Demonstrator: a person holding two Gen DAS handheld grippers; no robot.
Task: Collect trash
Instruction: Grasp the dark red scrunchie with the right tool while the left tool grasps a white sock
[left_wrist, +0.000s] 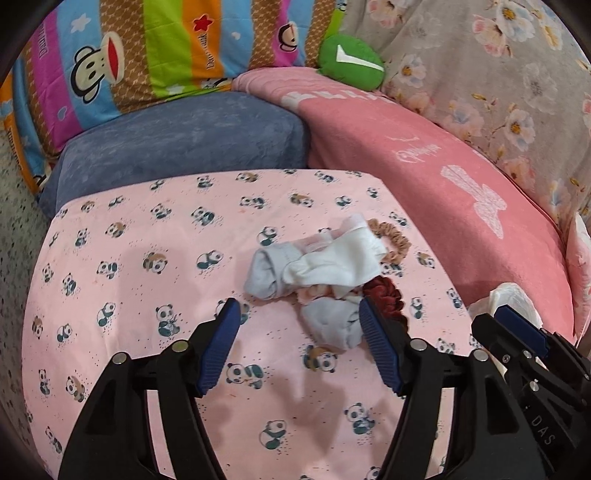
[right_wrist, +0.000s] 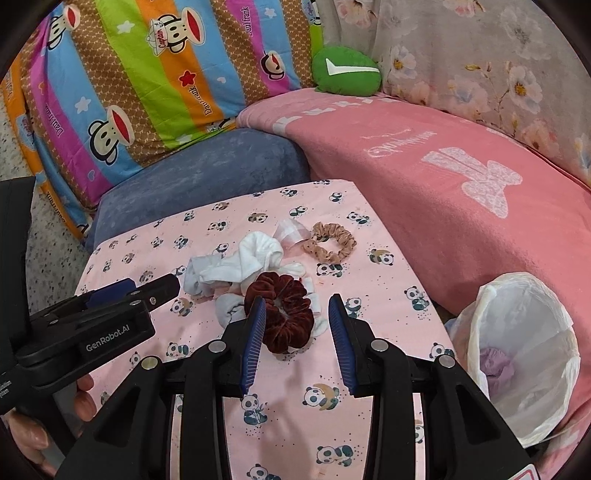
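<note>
Left gripper (left_wrist: 295, 317) open above the grey-white socks (left_wrist: 314, 266); right gripper (right_wrist: 297, 308) open, fingers astride the maroon scrunchie (right_wrist: 282, 314), pads not pressing; bag-lined bin (right_wrist: 524, 354) beside

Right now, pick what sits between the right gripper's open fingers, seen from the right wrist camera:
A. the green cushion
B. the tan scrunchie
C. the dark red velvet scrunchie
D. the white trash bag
C: the dark red velvet scrunchie lies between the open fingers of the right gripper, not yet pinched; the tan scrunchie lies farther back.
</note>
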